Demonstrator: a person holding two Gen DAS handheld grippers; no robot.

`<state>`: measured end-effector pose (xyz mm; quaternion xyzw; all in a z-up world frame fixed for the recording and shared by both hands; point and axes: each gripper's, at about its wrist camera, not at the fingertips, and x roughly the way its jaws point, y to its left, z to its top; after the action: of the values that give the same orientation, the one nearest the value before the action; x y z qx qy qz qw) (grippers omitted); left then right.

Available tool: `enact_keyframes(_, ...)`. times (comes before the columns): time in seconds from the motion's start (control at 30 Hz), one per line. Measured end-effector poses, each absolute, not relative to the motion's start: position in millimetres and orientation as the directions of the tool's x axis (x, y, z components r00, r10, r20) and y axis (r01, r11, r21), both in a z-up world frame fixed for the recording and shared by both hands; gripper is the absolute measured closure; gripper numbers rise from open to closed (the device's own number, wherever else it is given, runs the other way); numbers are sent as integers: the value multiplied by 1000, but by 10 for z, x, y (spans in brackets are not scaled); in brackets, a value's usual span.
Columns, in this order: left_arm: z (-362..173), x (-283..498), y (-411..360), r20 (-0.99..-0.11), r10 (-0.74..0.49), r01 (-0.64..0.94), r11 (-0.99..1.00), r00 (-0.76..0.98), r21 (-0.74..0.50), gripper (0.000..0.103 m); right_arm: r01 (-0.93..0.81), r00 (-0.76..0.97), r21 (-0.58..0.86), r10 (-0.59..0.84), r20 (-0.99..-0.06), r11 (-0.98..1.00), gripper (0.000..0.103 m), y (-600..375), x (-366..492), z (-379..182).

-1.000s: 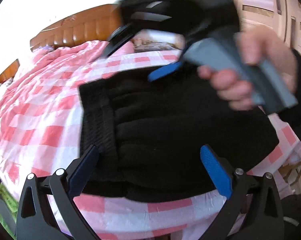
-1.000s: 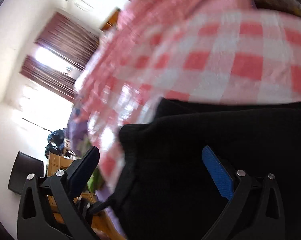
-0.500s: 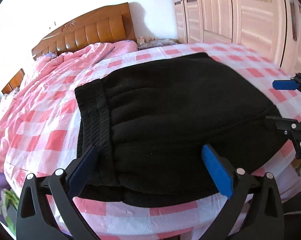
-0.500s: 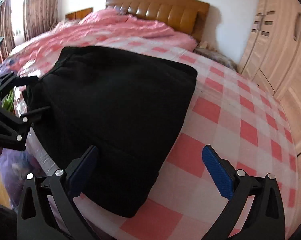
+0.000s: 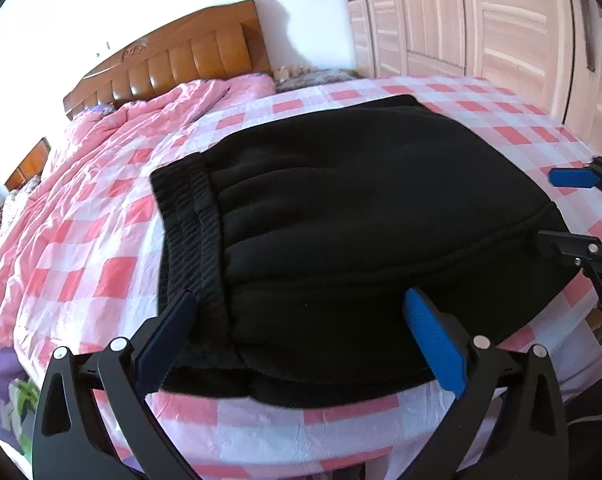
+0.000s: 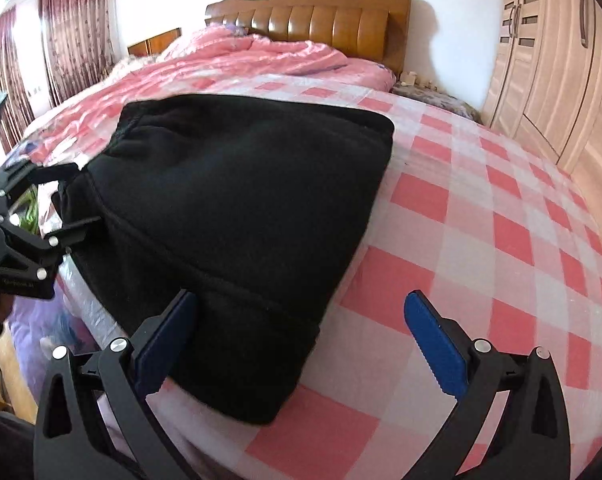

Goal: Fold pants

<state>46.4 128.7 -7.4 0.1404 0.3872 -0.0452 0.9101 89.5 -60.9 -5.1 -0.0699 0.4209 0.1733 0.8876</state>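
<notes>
**One pair of pants, folded, at the foot edge of the bed**

I hold two grippers, and both hang with jaws spread, grasping nothing. My left gripper [image 5: 301,332] hovers over the near edge of the bed [image 5: 101,264], above the ribbed waistband end of the pants [image 5: 361,216]. My right gripper [image 6: 301,332] hovers at the same edge, over the opposite end of the pants [image 6: 229,208], one blue pad above the black cloth and the other above the checked sheet [image 6: 481,220].

There is one pair of pants, black, lying flat in a thick folded rectangle near the foot edge, layers stacked. The waistband lies toward the bed's left side; the fold faces right.

I count one rumpled pink quilt [image 6: 237,60] bunched toward the one wooden headboard [image 6: 321,12], one wardrobe [image 6: 561,80] beside the bed, and two dark red curtains [image 6: 73,32] at the far wall.
</notes>
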Motion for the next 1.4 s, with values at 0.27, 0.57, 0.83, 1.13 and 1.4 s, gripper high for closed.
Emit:
enact_keyframes(0.27, 283, 160, 1297, -635, 102, 101, 956, 766, 277, 2, -291, 671, -118, 115, -732, 949, 4, -845, 469, 253)
enact_keyframes(0.57, 727, -638, 1427, -411, 64, -1, 989, 909, 151, 2, -328, 789, -71, 232, -568, 942, 4, -984, -300, 570)
enact_keyframes(0.83, 1077, -820, 1165, -281, 82, -53, 993, 956, 109, 1, -341, 818, -88, 250, -518, 936, 4, -820, -374, 645)
enact_keyframes(1.13, 347, -396, 1057, -567, 162, -65, 980, 808, 188, 1, -363, 737, -90, 227, -636, 927, 4, -694, -305, 275)
enact_keyframes(1.4, 97, -466, 1039, -612, 125, -28, 986, 781, 166, 1, -344, 725, -26, 248, -643, 939, 4, -790, -349, 234)
